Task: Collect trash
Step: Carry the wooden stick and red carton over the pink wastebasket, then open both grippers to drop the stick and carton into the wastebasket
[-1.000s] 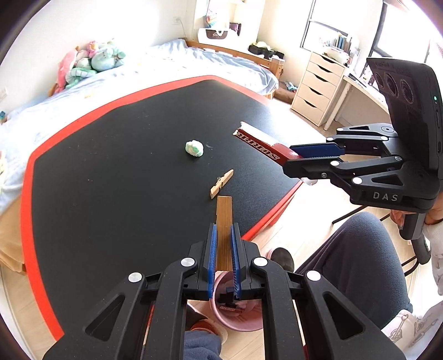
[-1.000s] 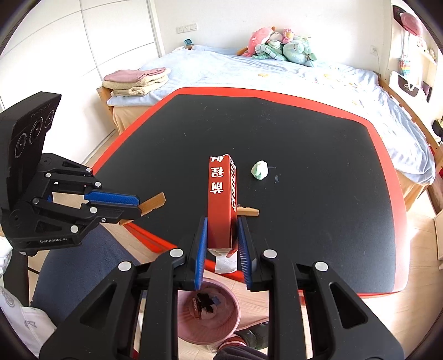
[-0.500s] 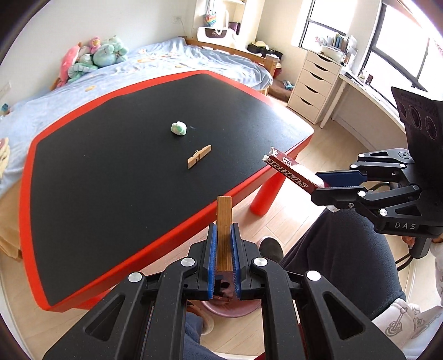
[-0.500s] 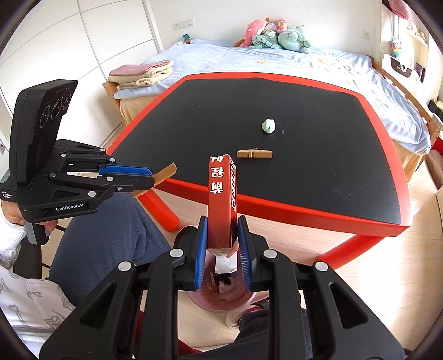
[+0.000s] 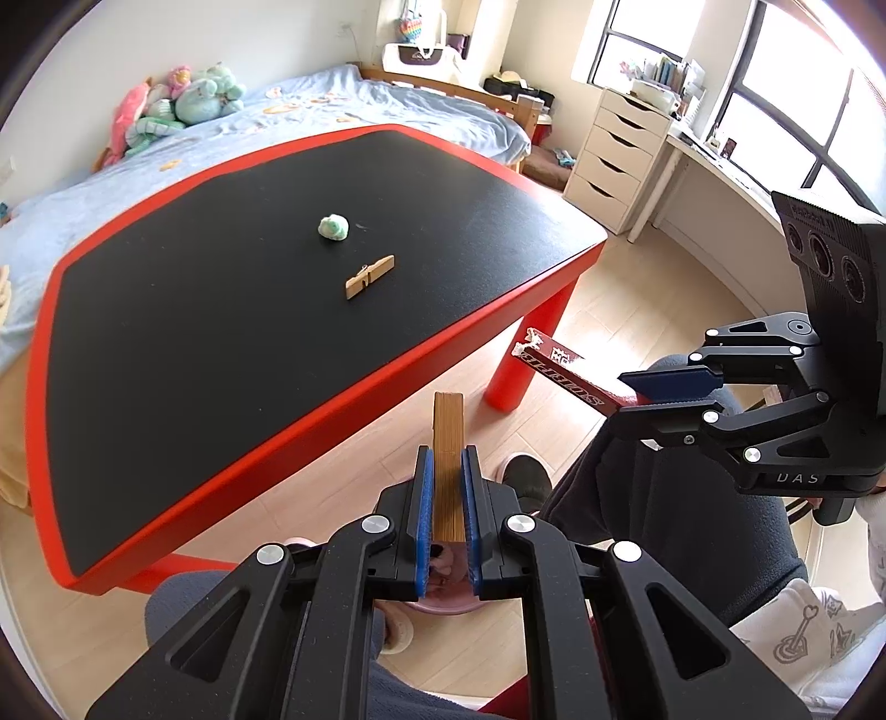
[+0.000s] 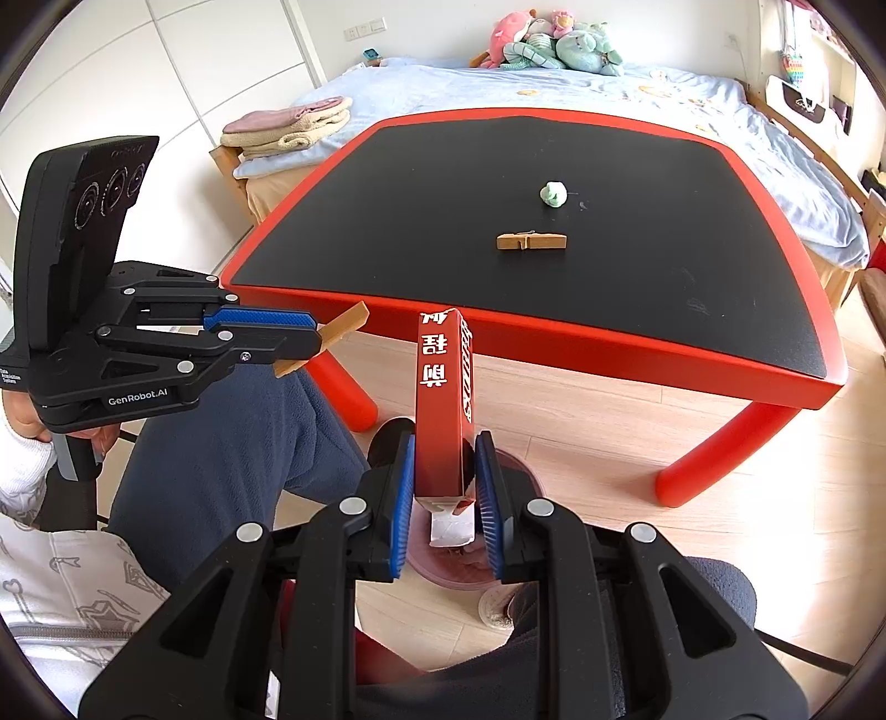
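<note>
Red and black are the colours of the low table, which has a black top inside a red border and round red legs. On the black top lie two small things: a crumpled pale green wad and, near it on the side closer to the person, a wooden clothespin. They are close together but do not touch.

Both tools are off the table, over the wooden floor in front of the near edge. The left gripper has its two blue pads pressed on a flat brown wooden strip, which stands up between the fingers and points forward. In the right wrist view the same strip sticks out beyond the blue pad at a slant.

The right gripper is closed on a long red carton with white characters on its side. The carton is held at its lower part, and a white torn flap hangs under it. In the left wrist view the free end of the carton looks ragged.

Below both grippers, partly hidden by the fingers, a pink round bin stands on the floor between the person's legs in dark trousers. A bed with plush toys is behind the table.
</note>
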Available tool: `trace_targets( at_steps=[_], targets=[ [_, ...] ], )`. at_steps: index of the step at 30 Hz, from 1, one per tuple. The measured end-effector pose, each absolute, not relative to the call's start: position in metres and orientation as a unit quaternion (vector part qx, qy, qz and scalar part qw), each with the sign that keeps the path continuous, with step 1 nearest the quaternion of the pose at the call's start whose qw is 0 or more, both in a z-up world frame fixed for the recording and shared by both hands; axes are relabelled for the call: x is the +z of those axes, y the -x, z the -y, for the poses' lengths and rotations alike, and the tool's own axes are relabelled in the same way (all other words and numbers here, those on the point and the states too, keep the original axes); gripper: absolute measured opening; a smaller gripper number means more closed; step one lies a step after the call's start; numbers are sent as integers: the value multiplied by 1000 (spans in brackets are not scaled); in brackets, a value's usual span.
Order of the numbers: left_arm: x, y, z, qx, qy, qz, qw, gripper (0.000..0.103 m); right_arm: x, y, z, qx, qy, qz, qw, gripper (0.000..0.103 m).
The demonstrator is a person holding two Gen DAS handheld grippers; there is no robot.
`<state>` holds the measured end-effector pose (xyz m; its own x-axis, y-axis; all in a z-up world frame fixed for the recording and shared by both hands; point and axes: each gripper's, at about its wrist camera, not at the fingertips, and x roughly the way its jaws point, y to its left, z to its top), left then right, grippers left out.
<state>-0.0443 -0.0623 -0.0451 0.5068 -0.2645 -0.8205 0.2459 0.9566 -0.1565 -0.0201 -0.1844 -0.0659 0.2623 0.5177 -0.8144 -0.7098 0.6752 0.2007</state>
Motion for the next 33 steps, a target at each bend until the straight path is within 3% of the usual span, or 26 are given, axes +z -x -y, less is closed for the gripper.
trace_targets(
  at_steps=[10,13,14,15,16,17,18,23,33],
  targets=[
    [-49,45,63,-157,13,-477,865,10,-70,24,183,396,99,-469,783,22],
    [-51,44,64,-162,15,-479,863,15,-71,24,185,397,98,-472,781,31],
    [-52,44,64,-160,15,-480,863,26,-72,24,186,392,99,-471,784,56],
    [-52,43,64,-154,13,-480,863,47,-72,22,188,388,95,-471,787,82],
    [-52,42,62,-145,13,-477,867,60,-73,21,190,383,91,-471,790,89],
    [-52,43,61,-139,16,-471,871,80,-74,20,191,377,91,-473,791,90],
    [-50,44,60,-136,18,-465,875,88,-75,18,191,369,93,-477,793,91],
    [-49,44,54,-122,20,-462,878,95,-77,14,196,357,83,-479,797,95],
    [-44,46,52,-123,17,-457,881,95,-71,10,196,355,78,-476,801,97]
  ],
)
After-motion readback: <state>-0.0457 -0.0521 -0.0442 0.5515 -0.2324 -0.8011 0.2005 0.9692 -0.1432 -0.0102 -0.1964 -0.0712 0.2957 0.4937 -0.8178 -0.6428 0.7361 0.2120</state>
